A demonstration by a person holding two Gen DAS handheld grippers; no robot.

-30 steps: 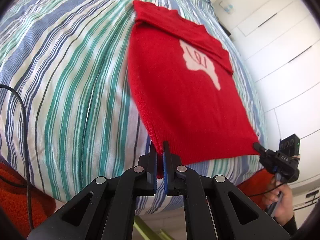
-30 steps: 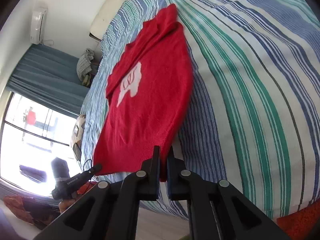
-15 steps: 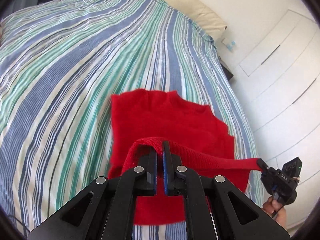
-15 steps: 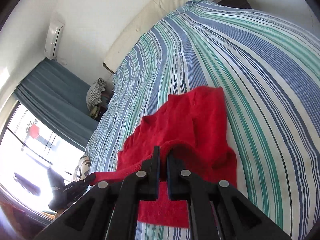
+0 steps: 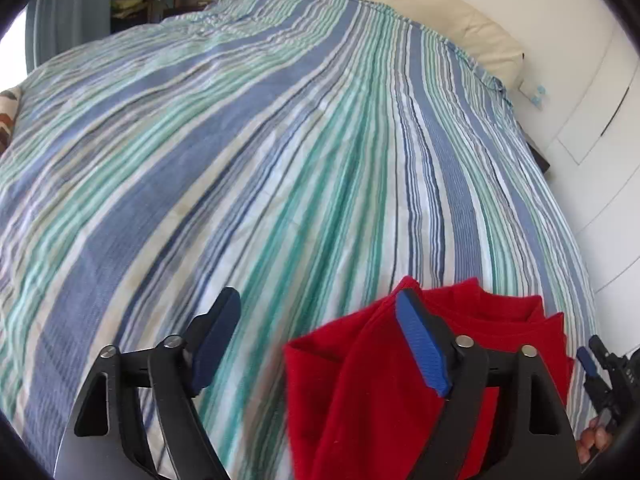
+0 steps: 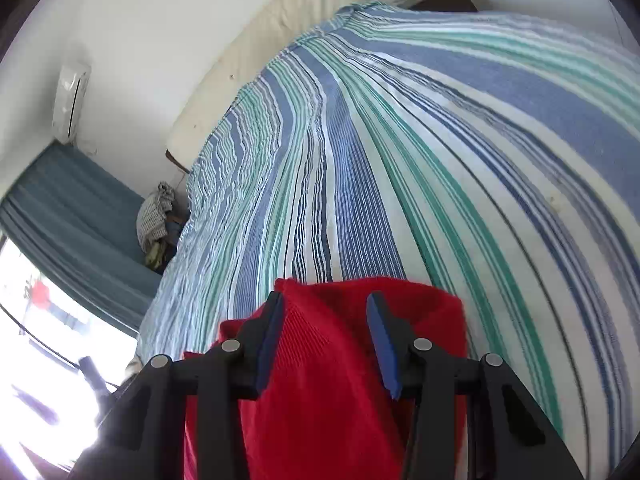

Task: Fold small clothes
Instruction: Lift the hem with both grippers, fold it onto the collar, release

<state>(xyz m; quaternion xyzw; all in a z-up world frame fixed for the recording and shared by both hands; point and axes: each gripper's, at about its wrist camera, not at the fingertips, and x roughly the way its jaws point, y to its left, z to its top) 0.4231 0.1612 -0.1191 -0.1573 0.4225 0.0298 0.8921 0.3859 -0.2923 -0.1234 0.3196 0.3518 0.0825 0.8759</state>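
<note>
The red knit garment [image 5: 360, 392] lies doubled over near the foot of the bed, its folded layers bunched at the near edge of the striped bedspread [image 5: 280, 160]. In the right wrist view the same red garment [image 6: 332, 380] fills the space under and between the fingers, one layer lying over another.

The left gripper [image 5: 320, 340] has its jaws opening and already stands wide; the cloth lies beside and under its right finger, and neither pad presses on it. The right gripper [image 6: 324, 340] is also opening, at a middling gap, with red knit visible between the pads but not pinched.

This looks like the release at the end of a fold that brought one end of the garment over the other. The next move probably calls for drawing both grippers clear without dragging the top layer, then checking whether the edges line up before taking new corners for a further fold. A snagged knit could pull the fold apart.

Beyond the bedspread lie a cream headboard [image 5: 440, 12] and a blue curtain [image 6: 72, 216].
</note>
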